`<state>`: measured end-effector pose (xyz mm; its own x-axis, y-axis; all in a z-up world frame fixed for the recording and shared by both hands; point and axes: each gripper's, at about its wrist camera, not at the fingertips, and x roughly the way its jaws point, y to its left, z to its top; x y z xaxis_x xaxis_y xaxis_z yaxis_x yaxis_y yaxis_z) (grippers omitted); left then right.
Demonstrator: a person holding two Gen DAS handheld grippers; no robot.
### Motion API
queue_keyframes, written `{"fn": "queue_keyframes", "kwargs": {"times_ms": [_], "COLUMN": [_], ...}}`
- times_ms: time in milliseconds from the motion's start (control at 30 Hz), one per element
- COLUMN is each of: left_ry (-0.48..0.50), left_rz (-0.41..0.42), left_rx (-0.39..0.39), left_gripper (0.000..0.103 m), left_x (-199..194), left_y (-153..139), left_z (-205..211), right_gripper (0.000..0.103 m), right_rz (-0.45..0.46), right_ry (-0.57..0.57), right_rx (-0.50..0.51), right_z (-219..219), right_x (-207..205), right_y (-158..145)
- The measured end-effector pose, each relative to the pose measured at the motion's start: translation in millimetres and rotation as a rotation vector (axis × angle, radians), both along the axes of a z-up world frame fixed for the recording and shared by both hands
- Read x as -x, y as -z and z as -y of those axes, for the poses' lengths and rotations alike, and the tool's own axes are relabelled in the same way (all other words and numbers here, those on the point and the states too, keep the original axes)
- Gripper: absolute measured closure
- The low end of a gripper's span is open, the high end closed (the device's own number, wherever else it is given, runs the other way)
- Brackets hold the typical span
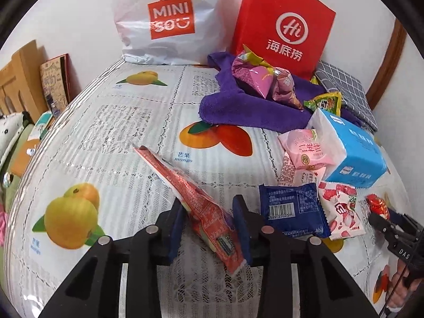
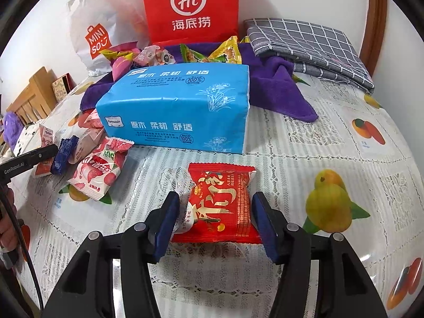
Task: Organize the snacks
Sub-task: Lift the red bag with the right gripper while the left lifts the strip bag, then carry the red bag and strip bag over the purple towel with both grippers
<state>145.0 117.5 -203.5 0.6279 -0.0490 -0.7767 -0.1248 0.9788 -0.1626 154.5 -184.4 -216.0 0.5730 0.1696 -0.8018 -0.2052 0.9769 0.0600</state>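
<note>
- Pinching a long orange-red sachet (image 1: 201,206), the left tongs (image 1: 209,220) are sitting nearly closed on its lower half; the sachet is tilting up off the table (image 1: 132,122), well to the left of the blue tissue pack (image 1: 355,156).
- Standing partly open, the right tongs (image 2: 216,217) are straddling a red pillow packet (image 2: 221,206) lying flat just in front of the tissue pack; the pads (image 2: 165,225) are looking clear of it on both sides, so it is not being gripped.
- Judging handling: both wrappers are looking light, thin, glossy and crinkly, so likely slippery; the red packet is probably holding something crushable, so gripping across its flat middle with gentle pressure is seeming safest, not the crimped ends.
- Counting: one sachet in the left tongs, one red packet at the right, one dark blue packet (image 1: 291,209), one strawberry-print packet (image 1: 341,209) and one pale pink packet (image 1: 304,148) beside the tissue pack; several more on the purple towel (image 1: 238,106) behind it, too overlapped for counting.
</note>
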Motion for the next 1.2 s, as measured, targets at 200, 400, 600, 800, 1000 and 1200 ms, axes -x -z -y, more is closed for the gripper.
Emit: {"fn": "queue_keyframes", "kwargs": {"times_ms": [200,400,600,800,1000,1200], "left_ry": [0.024,0.049,0.063,0.079,0.095,0.127], "left_rz": [-0.002,-0.022,-0.011,0.008,0.034,0.043], "left_rx": [-0.026,-0.002,0.011,0.029,0.026,0.048], "left_gripper": [0.072,0.076,0.077,0.077,0.077,0.077], "left_x": [10,16,20,27,33,35], "left_y": [-2,-12,-27,-41,-59,-78], "left_z": [10,10,10,12,13,16], "right_gripper": [0.047,0.048,0.048,0.048,0.048,0.049], "right_rz": [0.003,0.003,0.004,0.004,0.006,0.007], "right_ry": [0.007,0.008,0.008,0.008,0.009,0.017], "right_rx": [-0.012,-0.016,-0.013,-0.013,-0.005,0.018], "right_z": [2,3,2,3,2,0], "right_x": [0,0,0,0,0,0], "right_y": [0,0,0,0,0,-3]}}
